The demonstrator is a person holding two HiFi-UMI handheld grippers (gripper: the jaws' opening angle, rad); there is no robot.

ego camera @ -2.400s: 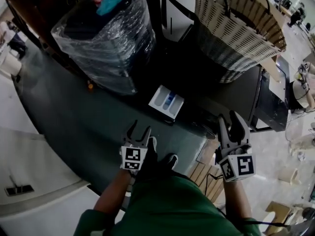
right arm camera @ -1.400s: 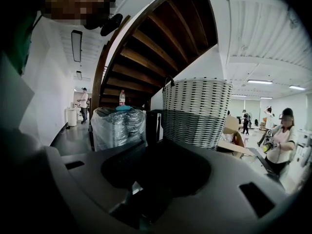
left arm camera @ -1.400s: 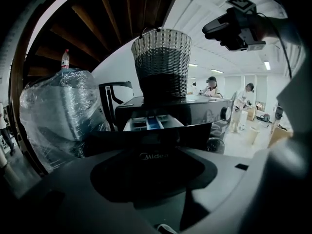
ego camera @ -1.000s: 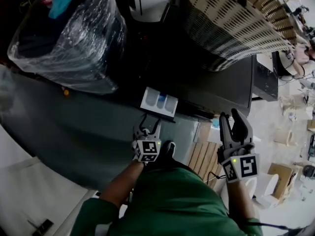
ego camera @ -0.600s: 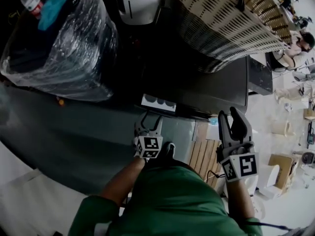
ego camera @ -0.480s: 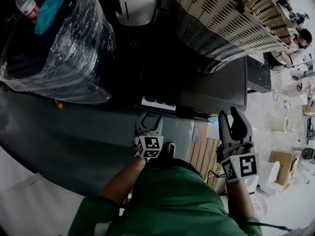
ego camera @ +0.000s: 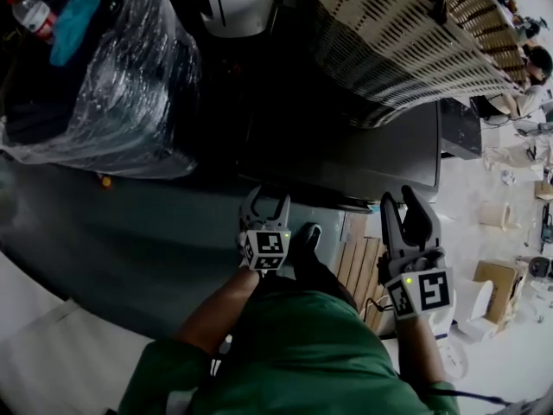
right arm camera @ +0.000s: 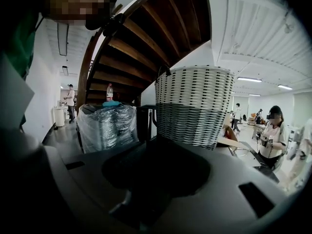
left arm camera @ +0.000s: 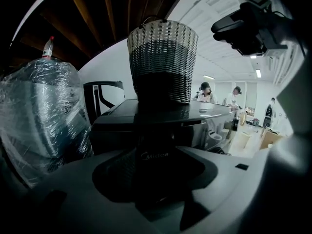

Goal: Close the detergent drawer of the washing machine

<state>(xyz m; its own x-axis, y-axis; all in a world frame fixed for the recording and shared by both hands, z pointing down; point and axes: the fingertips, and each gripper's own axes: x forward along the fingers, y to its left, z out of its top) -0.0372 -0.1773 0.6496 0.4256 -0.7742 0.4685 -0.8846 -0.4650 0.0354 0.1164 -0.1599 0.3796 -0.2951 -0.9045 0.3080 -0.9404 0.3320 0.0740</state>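
Looking steeply down on a dark washing machine (ego camera: 371,162), with its front edge crossing the middle from left to right. Standing on the machine's top, toward the back right, a large woven basket (ego camera: 397,41), pale above and dark below. To the machine's left, a bulky bundle wrapped in clear plastic (ego camera: 104,85), topped by a small bottle (ego camera: 30,11).

At the left end of the machine's front, the detergent drawer (left arm camera: 155,155): pushed fully in and flush with the front, with only its dark, logo-bearing face on show. Faces outward, straight at the left gripper, with its length lying back inside the machine's body, out of sight.

Just in front of that drawer face, the left gripper (ego camera: 266,199), pointing at the machine and tilted slightly downward. Jaws spread moderately apart with nothing between them. Impossible to tell whether the tips touch the drawer face.

Off the machine's front right corner, the right gripper (ego camera: 399,195), also pointing toward the machine, above wooden slats (ego camera: 354,271) on the floor. Jaws parted fairly wide, gripping nothing.
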